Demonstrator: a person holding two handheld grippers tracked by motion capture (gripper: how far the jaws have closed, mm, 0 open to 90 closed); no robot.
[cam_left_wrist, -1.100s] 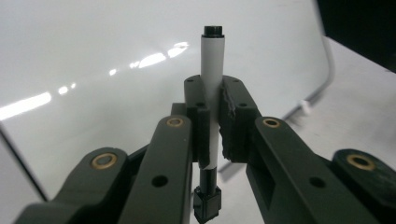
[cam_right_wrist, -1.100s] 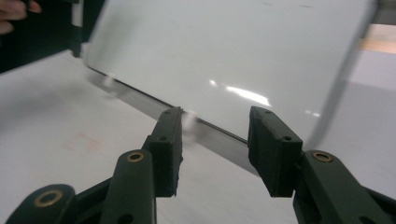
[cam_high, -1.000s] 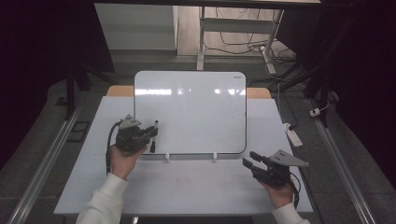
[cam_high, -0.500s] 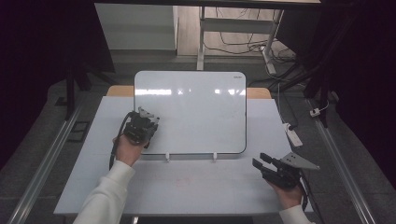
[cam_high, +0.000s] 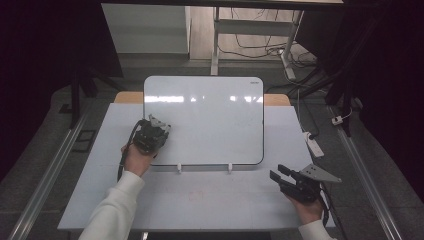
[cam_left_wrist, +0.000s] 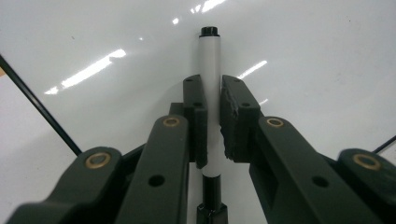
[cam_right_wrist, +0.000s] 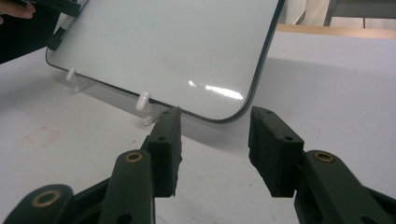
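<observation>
Holding a marker (cam_left_wrist: 209, 93) between its two black pads, the left gripper (cam_high: 153, 134) sits at the left edge of the whiteboard (cam_high: 210, 120), a little left of the centre of the high view. In the left gripper view the marker is a slim round pen with a white barrel, a small black end at the top and a black part at the bottom under the pads. Its long axis runs straight up the middle of that frame, along the jaws, and the black end points away from the camera toward the shiny board surface; whether it touches the board cannot be told. The jaws stand narrow, pressed on the barrel from both sides. The right gripper (cam_high: 278, 175) rests at the lower right of the high view, above the pale table (cam_high: 210, 200), its jaws half apart with nothing between them, facing the board's lower corner.
</observation>
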